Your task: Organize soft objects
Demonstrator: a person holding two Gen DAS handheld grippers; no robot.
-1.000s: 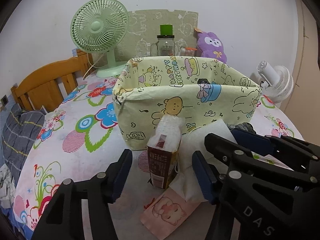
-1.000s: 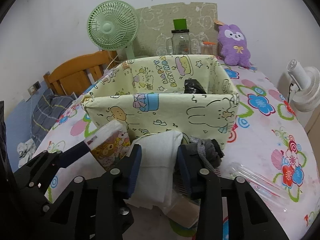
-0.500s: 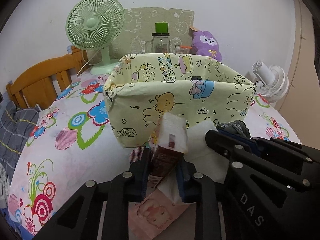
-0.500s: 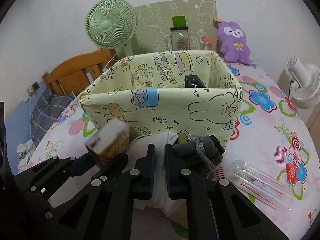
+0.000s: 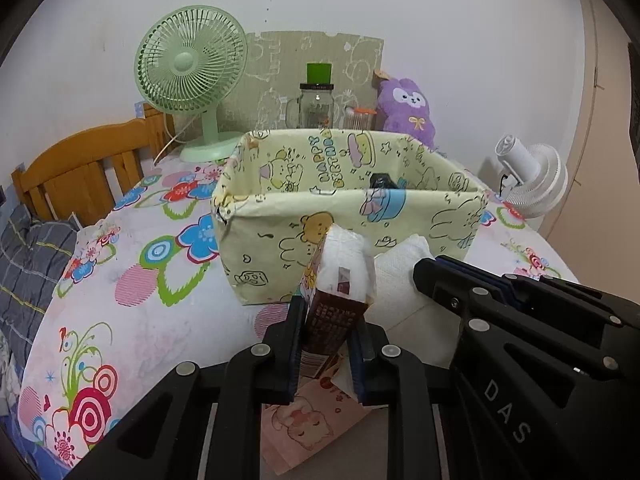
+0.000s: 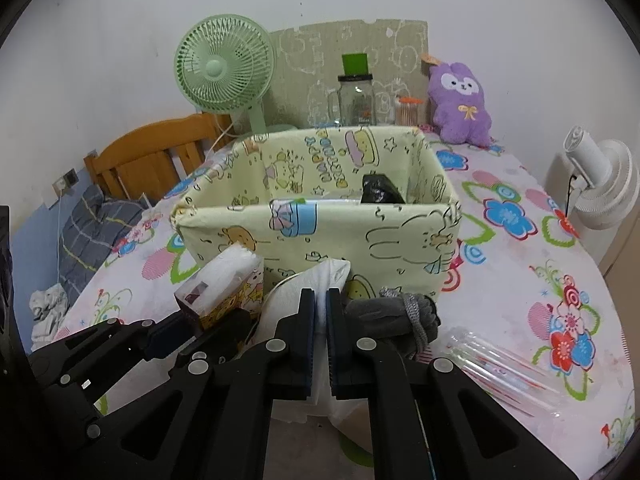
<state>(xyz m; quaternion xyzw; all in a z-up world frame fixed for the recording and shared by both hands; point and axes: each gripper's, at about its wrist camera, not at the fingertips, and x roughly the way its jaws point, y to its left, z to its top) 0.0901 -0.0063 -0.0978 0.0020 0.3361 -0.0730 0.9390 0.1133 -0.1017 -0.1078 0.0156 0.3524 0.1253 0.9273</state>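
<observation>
Both tools clamped on soft things in front of the fabric bin.

Left tool point(image 5: 326, 334) has just closed, and its pads now pinch a tissue pack point(image 5: 340, 280) with a brown lower half and white top, held upright just before the cartoon-printed fabric bin point(image 5: 280, 236). Beside it, the right tool point(image 6: 320, 328) has likewise just closed, and grips a white folded cloth point(image 6: 316, 280) between its pads. Just right of that cloth lies a grey knitted piece point(image 6: 396, 314) on the flowered surface point(image 6: 520, 264), touching the cloth, with a clear plastic sleeve point(image 6: 500, 364) farther right. Inside the bin a black item point(image 6: 380, 190) shows. Behind stand a green fan point(image 6: 224, 70), a glass jar point(image 6: 356, 98) and a purple plush point(image 6: 460, 104).
</observation>
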